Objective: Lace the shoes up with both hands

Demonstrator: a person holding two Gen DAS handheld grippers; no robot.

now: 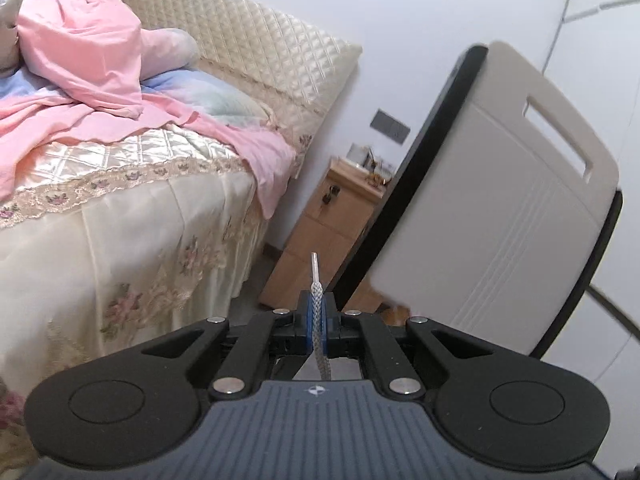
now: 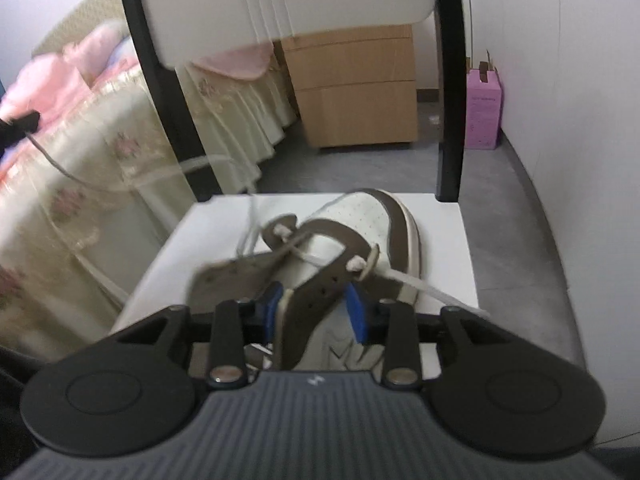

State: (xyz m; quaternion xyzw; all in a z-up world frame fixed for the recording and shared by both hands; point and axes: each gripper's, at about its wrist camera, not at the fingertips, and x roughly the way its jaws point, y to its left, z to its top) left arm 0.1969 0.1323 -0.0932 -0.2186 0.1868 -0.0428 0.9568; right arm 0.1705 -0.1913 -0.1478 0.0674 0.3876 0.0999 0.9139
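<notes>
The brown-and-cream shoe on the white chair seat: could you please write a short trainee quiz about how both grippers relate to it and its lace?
1. True or false: the left gripper is shut on the grey-white braided shoelace.
2. What stands between the blue pads of the right gripper?
A. the brown eyelet flap of the brown-and-cream shoe
B. a lace tip
C. nothing
3. Fill in: the shoe rests on the seat of the white ____ with a black frame.

Key:
1. True; the plastic tip pokes out beyond the pads.
2. A; the jaws stand apart around the flap.
3. Chair.
</notes>
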